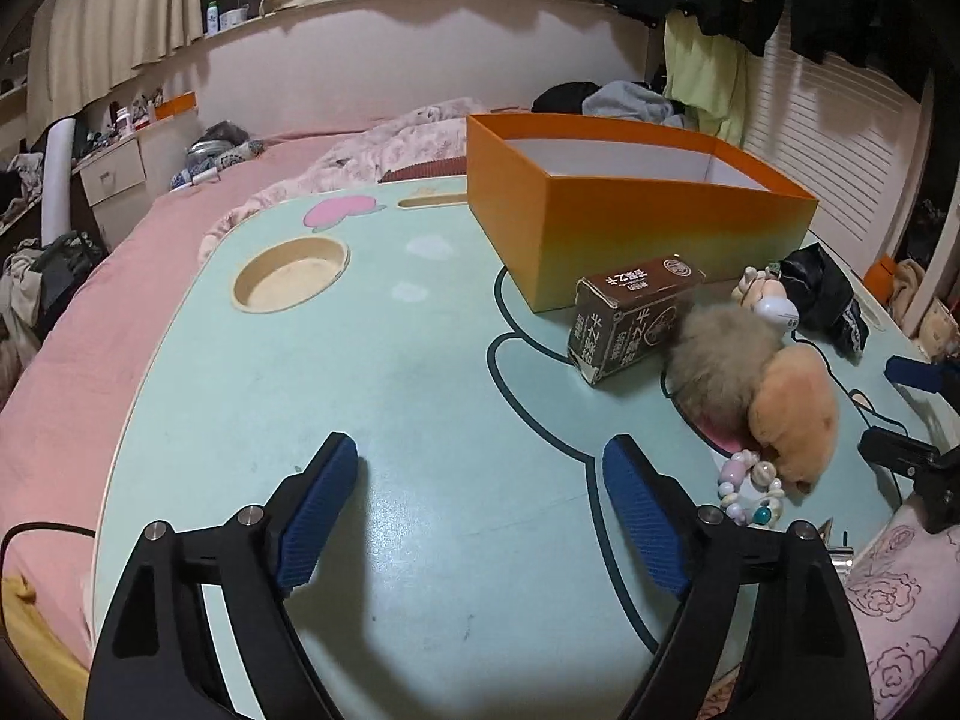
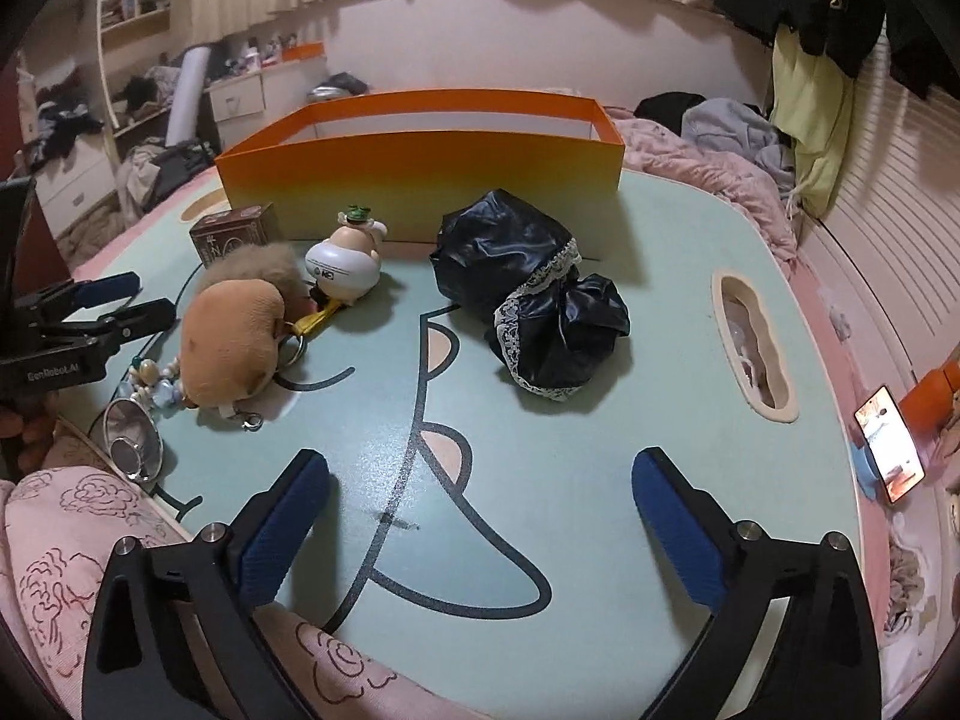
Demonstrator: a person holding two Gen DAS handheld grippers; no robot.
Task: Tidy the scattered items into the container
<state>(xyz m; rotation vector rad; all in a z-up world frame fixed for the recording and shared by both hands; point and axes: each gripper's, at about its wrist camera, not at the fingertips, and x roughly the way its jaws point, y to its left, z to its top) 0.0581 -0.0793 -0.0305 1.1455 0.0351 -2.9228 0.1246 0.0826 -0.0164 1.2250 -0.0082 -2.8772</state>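
Observation:
An open orange box (image 1: 630, 222) (image 2: 420, 168) stands at the back of a mint-green lap table (image 1: 390, 372). In front of it lie a brown carton (image 1: 636, 318), a grey fur pompom (image 1: 720, 360), a tan plush (image 1: 792, 414) (image 2: 234, 336), a bead bracelet (image 1: 750, 492), a white figurine (image 2: 345, 261) and a black lace-trimmed cloth (image 2: 528, 294). My left gripper (image 1: 480, 456) hangs open over bare table, left of the plush. My right gripper (image 2: 483, 468) is open too, nearer than the black cloth, with nothing between its fingers.
The table rests on a pink bed with a rumpled blanket (image 1: 390, 144) behind. It has a round cup recess (image 1: 291, 279) and a handle slot (image 2: 753, 348). A small metal strainer (image 2: 132, 438) lies at the near edge. A lit phone (image 2: 891, 441) stands at the right.

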